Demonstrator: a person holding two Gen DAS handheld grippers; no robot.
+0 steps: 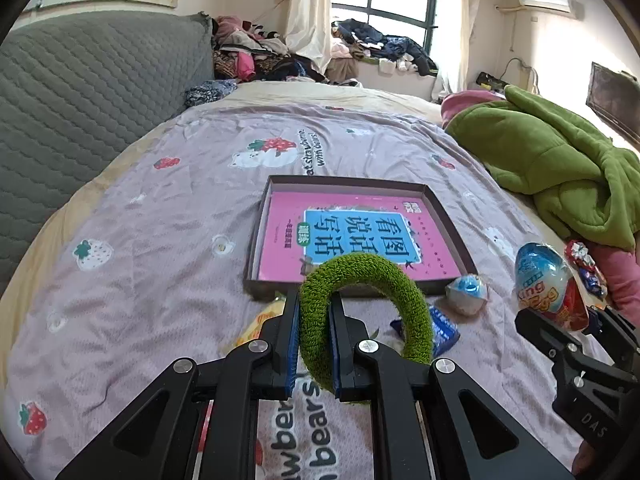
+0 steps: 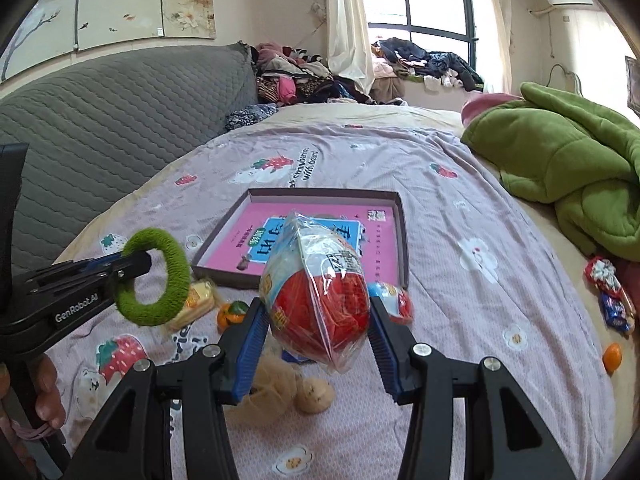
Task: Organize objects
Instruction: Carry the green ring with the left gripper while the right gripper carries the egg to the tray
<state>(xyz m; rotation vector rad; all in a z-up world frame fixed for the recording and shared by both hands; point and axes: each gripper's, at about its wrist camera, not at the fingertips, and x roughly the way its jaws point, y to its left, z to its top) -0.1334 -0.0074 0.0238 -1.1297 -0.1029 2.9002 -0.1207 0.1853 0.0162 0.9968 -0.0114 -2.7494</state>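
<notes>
**Q:** Closest to your lens, what do both sets of jaws have?

**Me:** Left gripper (image 1: 314,344) is clamped fully shut on 1 side of the green fuzzy ring (image 1: 362,276), pinching the band so the loop stands upright and clear of the bed. My right gripper (image 2: 318,320) is part-way open, its blue pads pressed on the flanks of a plastic-wrapped toy egg (image 2: 316,288), held at the widest part, I'd judge, so the slippery wrap cannot slide out.

**Q:** Where are they headed?

**Me:** Probably the shallow box (image 1: 452,232) just beyond both jaws on the bedsheet (image 1: 160,240). A pink booklet (image 1: 288,236) already lies flat inside, leaving room on top.

**Q:** What remains loose?

**Me:** A small blue-and-white ball (image 1: 468,294) by the box's near corner, a blue packet (image 1: 444,330), a yellow snack pack (image 2: 198,300), 2 oranges (image 2: 232,314), a brown plush toy (image 2: 288,388) under my right jaws, and wrapped sweets (image 2: 610,292) near the green blanket (image 2: 568,160).
</notes>
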